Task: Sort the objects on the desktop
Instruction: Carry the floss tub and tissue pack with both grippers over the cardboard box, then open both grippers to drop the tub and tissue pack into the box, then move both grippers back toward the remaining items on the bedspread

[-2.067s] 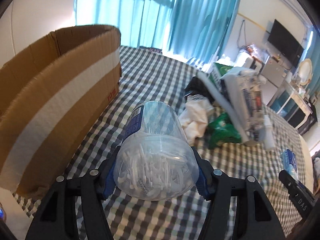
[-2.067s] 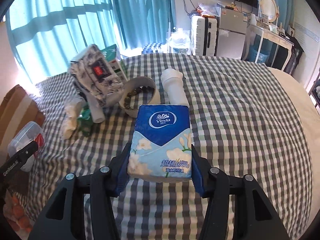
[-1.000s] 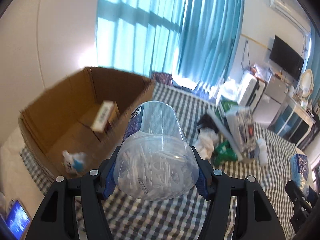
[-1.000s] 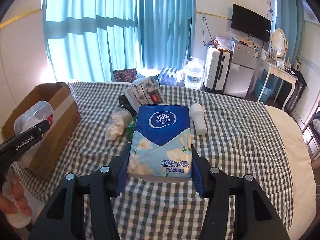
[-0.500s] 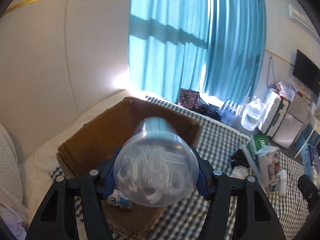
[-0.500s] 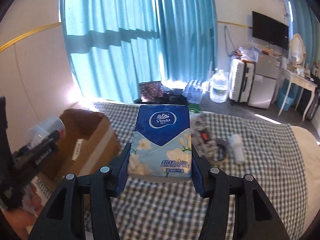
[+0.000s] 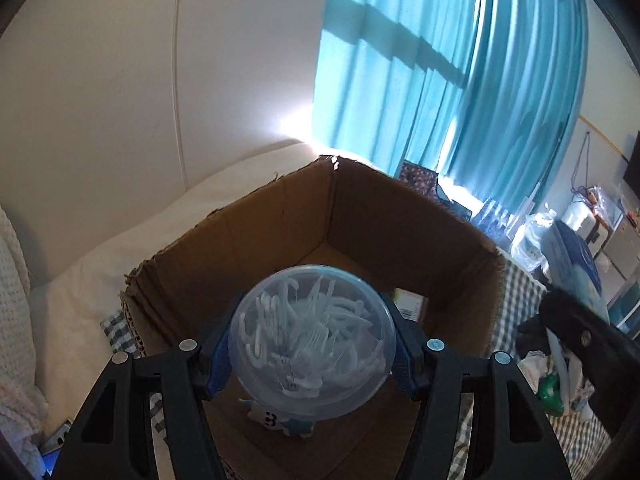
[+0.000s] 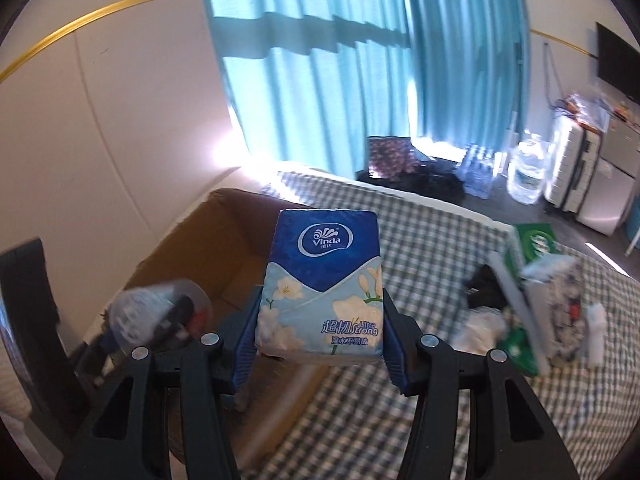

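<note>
Jaws clamped: my left gripper [image 7: 312,354] holds the clear floss-pick jar [image 7: 310,338] above the open cardboard box [image 7: 400,232]; my right gripper [image 8: 320,344] grips the Vinda tissue pack [image 8: 322,284] beside it.

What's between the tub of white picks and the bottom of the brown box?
Mostly air: in the left wrist view the tub hangs over the box, with a small white-and-blue packet lying on the floor below.

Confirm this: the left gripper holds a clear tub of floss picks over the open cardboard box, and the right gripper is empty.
Not quite. The right gripper is not empty: the right wrist view shows it shut on a blue tissue pack. The rest holds: the left gripper holds the clear tub of floss picks over the open cardboard box.
</note>
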A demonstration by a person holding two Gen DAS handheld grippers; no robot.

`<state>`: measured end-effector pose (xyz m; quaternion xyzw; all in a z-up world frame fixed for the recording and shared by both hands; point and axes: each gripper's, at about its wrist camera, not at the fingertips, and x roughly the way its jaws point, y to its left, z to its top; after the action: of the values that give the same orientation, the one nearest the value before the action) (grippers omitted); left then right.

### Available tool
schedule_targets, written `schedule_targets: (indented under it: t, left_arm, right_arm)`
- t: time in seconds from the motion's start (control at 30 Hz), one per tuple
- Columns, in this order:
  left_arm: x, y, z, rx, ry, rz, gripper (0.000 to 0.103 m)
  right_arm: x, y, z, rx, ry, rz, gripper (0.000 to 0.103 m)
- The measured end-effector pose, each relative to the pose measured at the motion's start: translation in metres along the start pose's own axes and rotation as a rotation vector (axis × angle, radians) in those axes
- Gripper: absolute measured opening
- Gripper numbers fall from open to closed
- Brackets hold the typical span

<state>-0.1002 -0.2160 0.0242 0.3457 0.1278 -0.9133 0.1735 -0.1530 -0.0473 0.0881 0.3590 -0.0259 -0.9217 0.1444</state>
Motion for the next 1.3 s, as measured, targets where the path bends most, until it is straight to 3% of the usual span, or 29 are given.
schedule_targets:
  t: [0.27, 0.4, 0.53, 0.7, 0.83, 0.97, 1.13, 1.2, 1.3]
  left_arm:
    - [0.019, 0.003, -0.004, -0.022, 0.031, 0.065, 0.067]
    - [0.009, -0.004, -0.004, -0.020, -0.010, 0.108, 0.092]
    - [0.003, -0.015, -0.005, 0.007, -0.019, 0.111, 0.094]
    - [-0.025, -0.047, -0.016, 0.079, -0.049, 0.047, 0.094]
    - [-0.065, -0.100, -0.042, 0.228, -0.079, -0.098, 0.100]
    - [-0.093, -0.143, -0.075, 0.330, -0.048, -0.263, 0.101]
    - [-0.093, -0.177, -0.119, 0.400, 0.038, -0.342, 0.101]
    - [-0.088, -0.183, -0.132, 0.420, 0.064, -0.343, 0.101]
    - [-0.084, -0.195, -0.152, 0.480, 0.042, -0.327, 0.101]
  right_arm:
    - [0.046, 0.029, 0.009, -0.015, 0.076, 0.075, 0.054]
    - [0.046, 0.022, 0.015, 0.028, 0.076, 0.082, 0.073]
    - [0.026, 0.002, 0.016, 0.079, 0.041, 0.057, 0.073]
    - [-0.019, -0.049, 0.004, 0.114, -0.005, -0.046, 0.073]
    - [-0.071, -0.105, -0.021, 0.164, -0.067, -0.189, 0.073]
    - [-0.121, -0.153, -0.055, 0.236, -0.095, -0.278, 0.074]
    - [-0.158, -0.196, -0.099, 0.265, -0.096, -0.362, 0.076]
    - [-0.163, -0.210, -0.117, 0.258, -0.087, -0.408, 0.076]
    - [-0.165, -0.231, -0.141, 0.299, -0.083, -0.437, 0.076]
